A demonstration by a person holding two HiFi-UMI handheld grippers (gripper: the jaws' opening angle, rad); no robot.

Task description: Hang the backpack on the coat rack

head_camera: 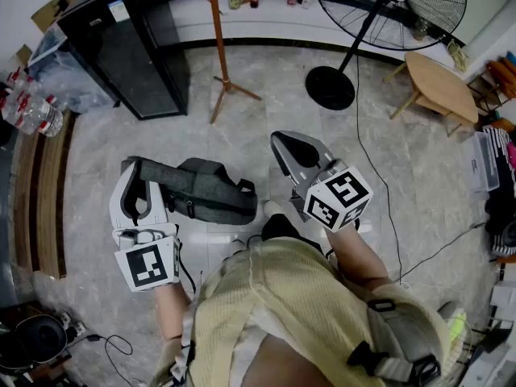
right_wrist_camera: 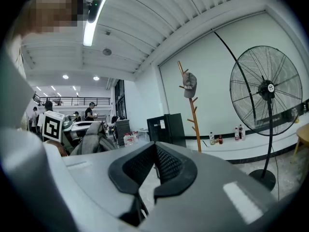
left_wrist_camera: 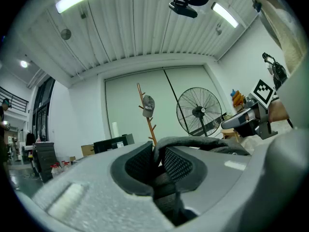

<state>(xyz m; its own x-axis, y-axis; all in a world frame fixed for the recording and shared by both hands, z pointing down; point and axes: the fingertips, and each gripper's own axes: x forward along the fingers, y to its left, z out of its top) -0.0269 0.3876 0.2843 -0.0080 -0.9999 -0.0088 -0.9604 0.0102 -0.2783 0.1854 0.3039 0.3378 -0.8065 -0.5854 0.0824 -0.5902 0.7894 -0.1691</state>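
The grey backpack [head_camera: 205, 190] hangs off the floor in front of me, and its strap [left_wrist_camera: 193, 143] is pinched in my left gripper [head_camera: 132, 169], which is shut on it. In the left gripper view the strap runs out from between the mesh pads [left_wrist_camera: 176, 164]. My right gripper [head_camera: 280, 141] is to the right of the bag, apart from it, shut with nothing between its fingers [right_wrist_camera: 166, 164]. The wooden coat rack [head_camera: 218, 43] stands ahead near the far wall, with a grey cap [right_wrist_camera: 189, 84] on top. The right gripper view shows the backpack [right_wrist_camera: 95, 138] at its left.
A black cabinet [head_camera: 133, 43] stands left of the rack. A big pedestal fan [head_camera: 379, 10] is on the right, its cable [head_camera: 385, 184] trailing over the tiled floor. A small wooden table [head_camera: 439, 83] sits far right. Bottles [head_camera: 28, 107] crowd the left edge.
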